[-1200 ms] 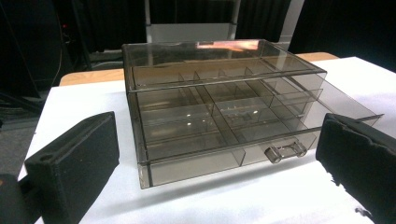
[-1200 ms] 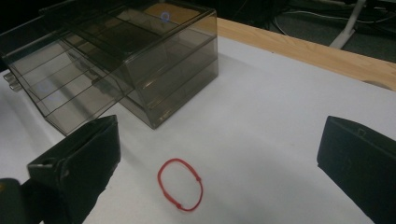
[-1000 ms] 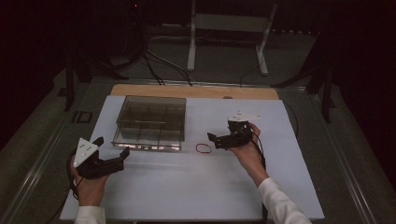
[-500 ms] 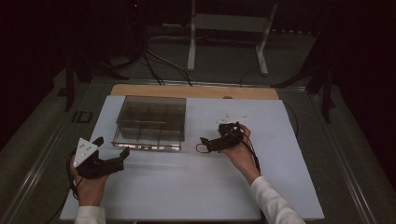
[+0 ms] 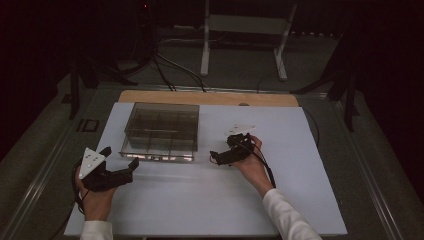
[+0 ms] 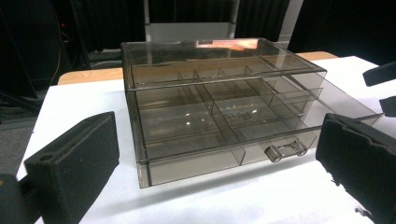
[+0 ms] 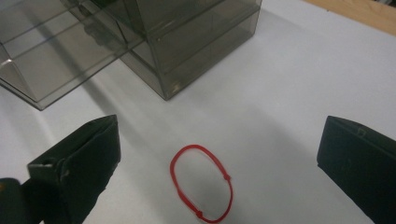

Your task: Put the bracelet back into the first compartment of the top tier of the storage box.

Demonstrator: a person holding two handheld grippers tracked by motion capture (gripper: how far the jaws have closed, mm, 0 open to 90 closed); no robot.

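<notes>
Moved left and down since a second ago: right gripper [image 5: 216, 156], jaws wide apart and holding nothing, hovering over red string loop [image 7: 202, 183] lying flat on white table sheet [image 5: 210, 200], just beside clear compartment box [image 5: 161, 131]. Left gripper [image 5: 124, 170] unmoved, equally spread and empty, facing box drawer [image 6: 224, 140].

Thin red string loop [image 7: 201, 183] is too small to make out in the high view, jaws crowding it. Smoky clear plastic drawer box [image 7: 140, 42] is cut off by the right gripper view's top and left edges. Drawer contents can't be told through the tinted walls.
</notes>
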